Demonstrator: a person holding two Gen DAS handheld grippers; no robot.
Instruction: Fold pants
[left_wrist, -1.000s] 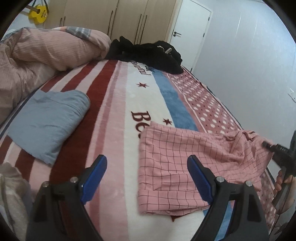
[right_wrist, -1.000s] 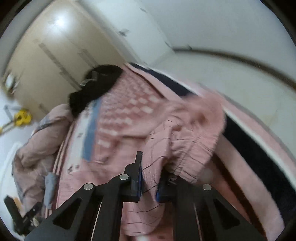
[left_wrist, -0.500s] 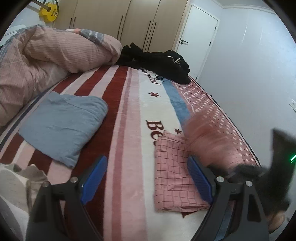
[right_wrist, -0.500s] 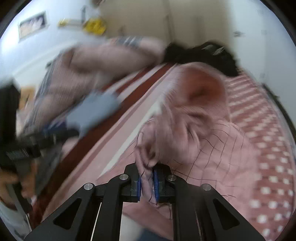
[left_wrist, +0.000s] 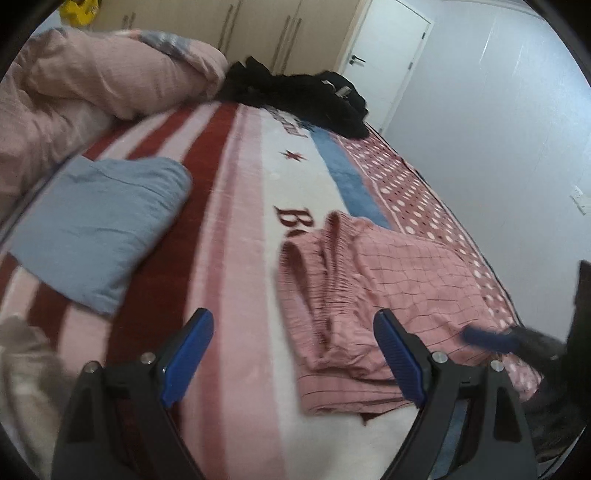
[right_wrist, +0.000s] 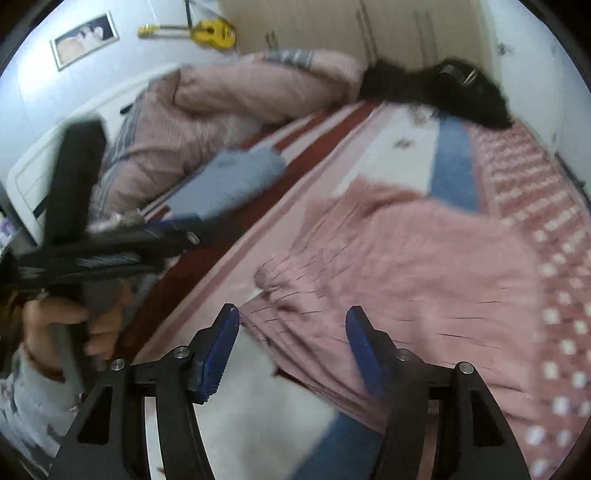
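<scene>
The right gripper (right_wrist: 291, 347) had its jaws opening, the blue pads apart with nothing pinched; the gathered waistband of the pink checked cotton pants (right_wrist: 406, 266) lay on the bed below the gap between them, free of both pads. The left gripper (left_wrist: 293, 354) held its jaws spread wide and empty, one pad over the bare blanket and the other over the near edge of the pants (left_wrist: 369, 291).

The pants lay folded over on themselves, waistband toward the middle of the bed, on the striped plush blanket in red, pink, white and blue (left_wrist: 240, 229). In the right wrist view, a hand (right_wrist: 70, 325) gripped the left gripper's handle at the left edge.

A folded light-blue cloth (left_wrist: 99, 229) lay well apart from the pants, across the red stripes. Beyond it a bunched pink ribbed duvet (left_wrist: 92, 85) sat, and a heap of black clothing (left_wrist: 303, 96) lay at the far end of the bed. A yellow guitar (right_wrist: 214, 31) hung on the wall.
</scene>
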